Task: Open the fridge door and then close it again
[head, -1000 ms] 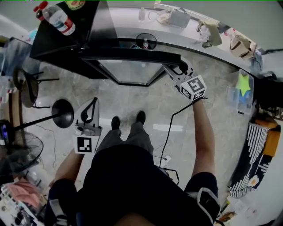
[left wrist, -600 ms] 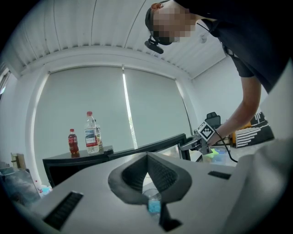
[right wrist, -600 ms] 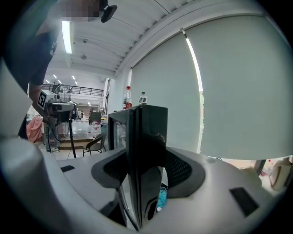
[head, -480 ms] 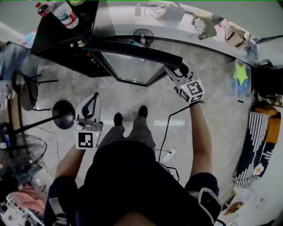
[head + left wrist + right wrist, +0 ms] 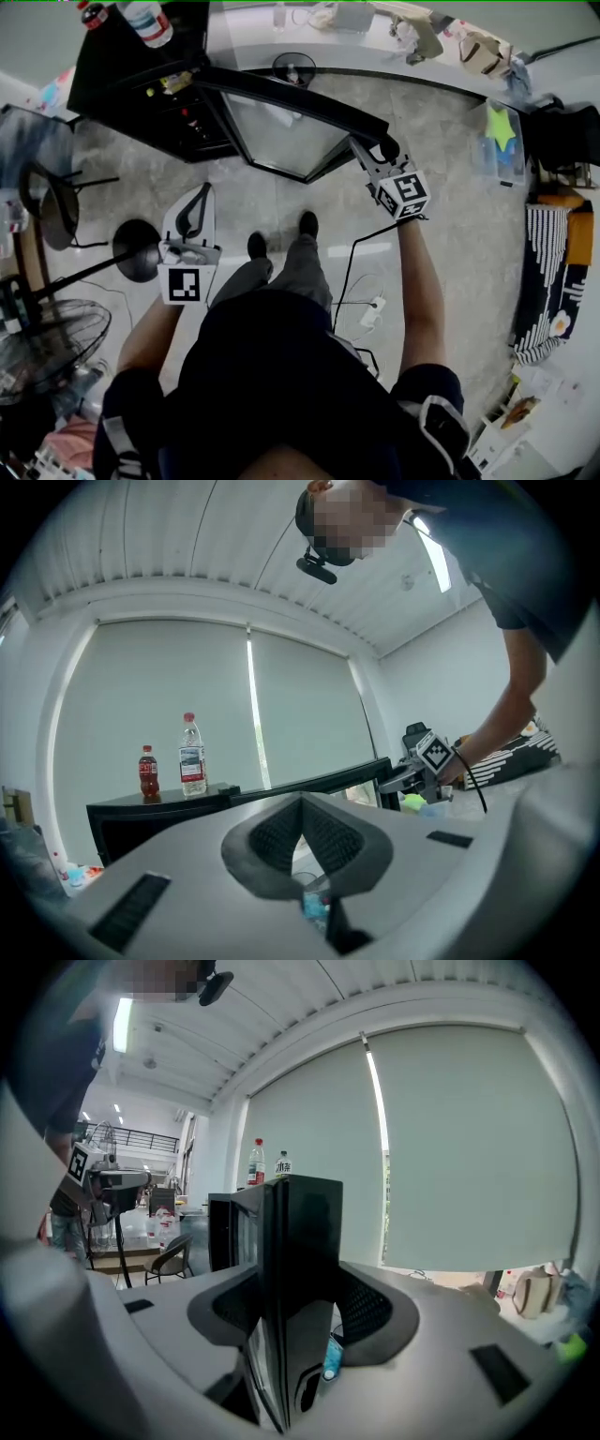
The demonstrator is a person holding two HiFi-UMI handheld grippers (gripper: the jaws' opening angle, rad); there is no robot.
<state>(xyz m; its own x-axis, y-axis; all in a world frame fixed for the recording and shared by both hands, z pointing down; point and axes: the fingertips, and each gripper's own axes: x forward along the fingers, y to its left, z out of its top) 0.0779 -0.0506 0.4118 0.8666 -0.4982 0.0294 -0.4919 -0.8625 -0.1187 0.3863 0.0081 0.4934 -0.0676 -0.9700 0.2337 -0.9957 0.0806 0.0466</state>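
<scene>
Gripping the free edge of the black glass-fronted fridge door (image 5: pixel 281 122) at one o'clock, my right hand-held gripper (image 5: pixel 382 155) was clamped on it. The door stood partly open from the black fridge cabinet (image 5: pixel 141 89). I judged the opening underway and the closing undone. My left hand-held gripper (image 5: pixel 192 211) sat pinched together and empty at nine o'clock.

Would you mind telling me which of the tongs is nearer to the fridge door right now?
Right. The right tongs grip the edge of the fridge door; the left tongs, shut and empty, hang well clear of it.
</scene>
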